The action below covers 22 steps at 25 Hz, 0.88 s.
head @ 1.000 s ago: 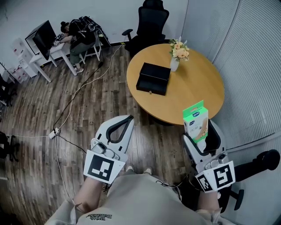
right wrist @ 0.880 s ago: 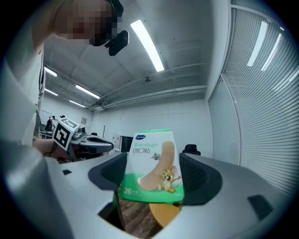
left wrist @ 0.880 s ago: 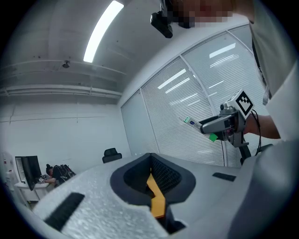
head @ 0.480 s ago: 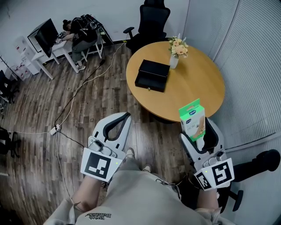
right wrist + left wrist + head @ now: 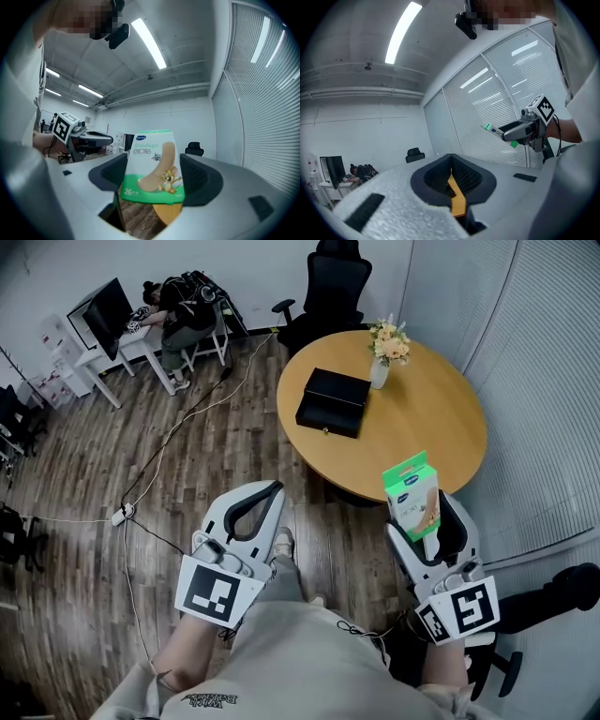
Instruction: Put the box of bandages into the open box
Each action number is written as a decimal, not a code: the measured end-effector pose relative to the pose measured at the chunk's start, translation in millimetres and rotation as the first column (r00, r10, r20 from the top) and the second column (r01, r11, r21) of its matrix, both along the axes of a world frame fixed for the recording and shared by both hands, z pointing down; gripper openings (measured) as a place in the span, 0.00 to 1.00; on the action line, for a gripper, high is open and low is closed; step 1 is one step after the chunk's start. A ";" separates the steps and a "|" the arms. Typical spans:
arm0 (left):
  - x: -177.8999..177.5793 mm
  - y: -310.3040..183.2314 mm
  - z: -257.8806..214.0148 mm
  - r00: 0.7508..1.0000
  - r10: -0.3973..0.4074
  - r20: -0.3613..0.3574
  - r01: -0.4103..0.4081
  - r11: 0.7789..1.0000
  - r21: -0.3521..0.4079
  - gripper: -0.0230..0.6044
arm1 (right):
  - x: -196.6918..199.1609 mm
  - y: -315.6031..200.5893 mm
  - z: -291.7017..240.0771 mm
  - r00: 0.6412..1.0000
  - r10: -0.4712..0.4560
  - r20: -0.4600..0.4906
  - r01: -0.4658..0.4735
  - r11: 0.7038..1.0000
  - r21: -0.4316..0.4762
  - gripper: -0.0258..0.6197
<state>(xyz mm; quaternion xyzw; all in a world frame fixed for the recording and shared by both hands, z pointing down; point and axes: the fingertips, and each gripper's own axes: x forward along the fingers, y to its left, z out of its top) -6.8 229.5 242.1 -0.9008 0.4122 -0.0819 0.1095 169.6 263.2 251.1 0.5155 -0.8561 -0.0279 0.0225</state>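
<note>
Our right gripper [image 5: 425, 521] pinches the box of bandages [image 5: 412, 493] low on its flat sides, upright in the air and well apart from the black box [image 5: 330, 403] on the round table [image 5: 431, 432]; we reckon it's light, crushable card needing a gentle squeeze, while our left gripper [image 5: 253, 512] is closed on nothing.

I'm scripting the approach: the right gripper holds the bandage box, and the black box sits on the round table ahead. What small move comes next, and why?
Probably a step forward, carrying the right gripper toward the black box. The bandage box is clamped between its jaws, but it seems to hang short of the round table, too far to drop in. The left gripper is shut on nothing.
</note>
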 end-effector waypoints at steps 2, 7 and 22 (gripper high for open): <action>-1.0 0.1 1.0 1.000 -0.006 0.000 0.006 1.000 0.001 0.07 | 0.3 -0.6 3.0 1.000 -0.009 0.007 0.009 1.000 -0.005 0.59; -6.9 -7.7 7.3 1.000 -0.006 -0.001 0.006 1.000 0.007 0.07 | -11.4 -8.9 9.9 0.999 -0.032 0.001 0.032 0.999 -0.012 0.59; -33.6 -130.8 20.0 0.999 0.031 -0.018 -0.032 0.998 -0.054 0.07 | -38.4 -127.6 17.0 1.000 0.010 -0.018 -0.011 0.996 -0.083 0.59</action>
